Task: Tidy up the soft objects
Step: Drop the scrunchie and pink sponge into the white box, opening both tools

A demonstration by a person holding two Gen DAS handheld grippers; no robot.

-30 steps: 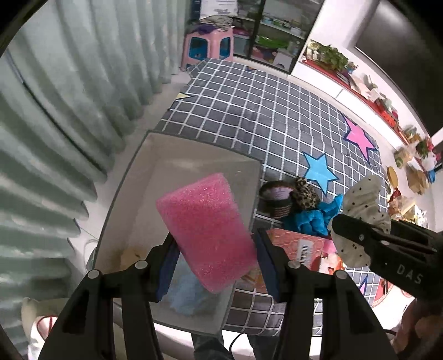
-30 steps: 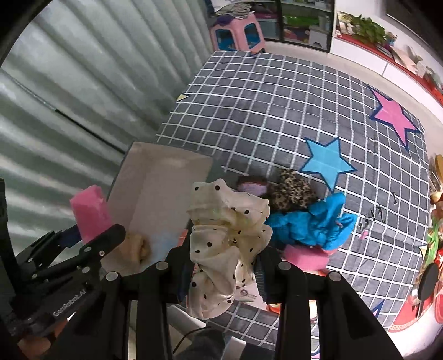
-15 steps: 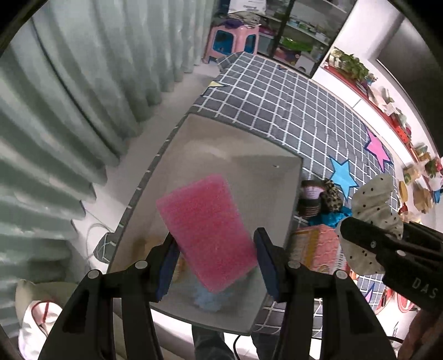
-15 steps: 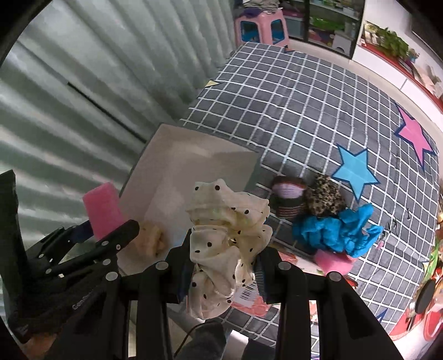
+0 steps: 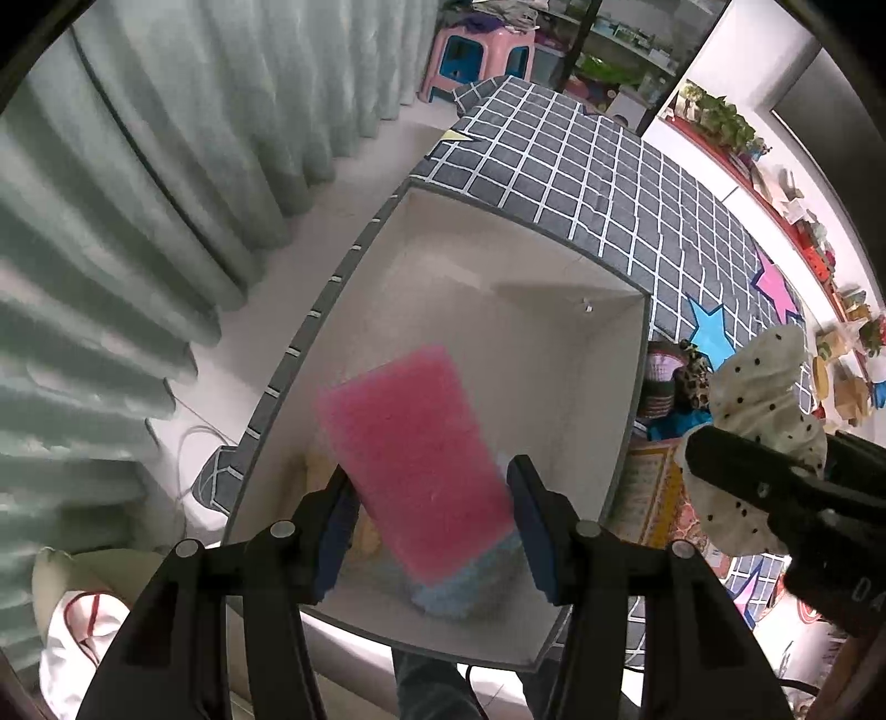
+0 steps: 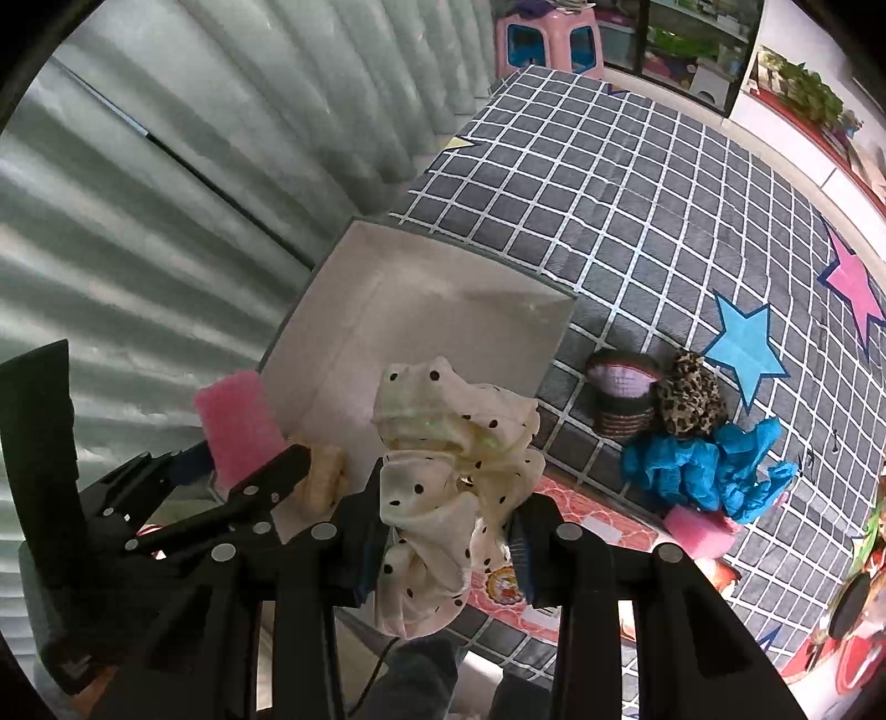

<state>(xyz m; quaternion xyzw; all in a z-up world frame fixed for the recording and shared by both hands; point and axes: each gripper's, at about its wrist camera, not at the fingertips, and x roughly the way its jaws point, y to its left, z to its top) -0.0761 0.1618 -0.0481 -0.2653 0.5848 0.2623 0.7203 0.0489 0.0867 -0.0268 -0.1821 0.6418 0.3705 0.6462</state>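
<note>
My left gripper (image 5: 429,515) is shut on a pink sponge (image 5: 412,459) and holds it above the open grey box (image 5: 554,266). The sponge also shows in the right wrist view (image 6: 238,421). A yellow item (image 6: 324,479) and a light blue soft item (image 5: 465,587) lie in the box's near end. My right gripper (image 6: 443,531) is shut on a cream polka-dot scrunchie (image 6: 448,443), held just right of the box over its near corner. On the mat lie a blue scrunchie (image 6: 703,471), a leopard scrunchie (image 6: 689,401), a striped scrunchie (image 6: 623,396) and a second pink sponge (image 6: 698,531).
The box stands on a grey checked mat (image 6: 637,183) with star prints, at its left edge beside pale curtains (image 5: 111,221). A red patterned booklet (image 6: 581,520) lies near the box's right side. A pink stool (image 6: 545,33) and shelves stand far back.
Both grippers have moved left and over the box with their loads. The pink sponge now hangs above the box interior. Both grips are unchanged.
</note>
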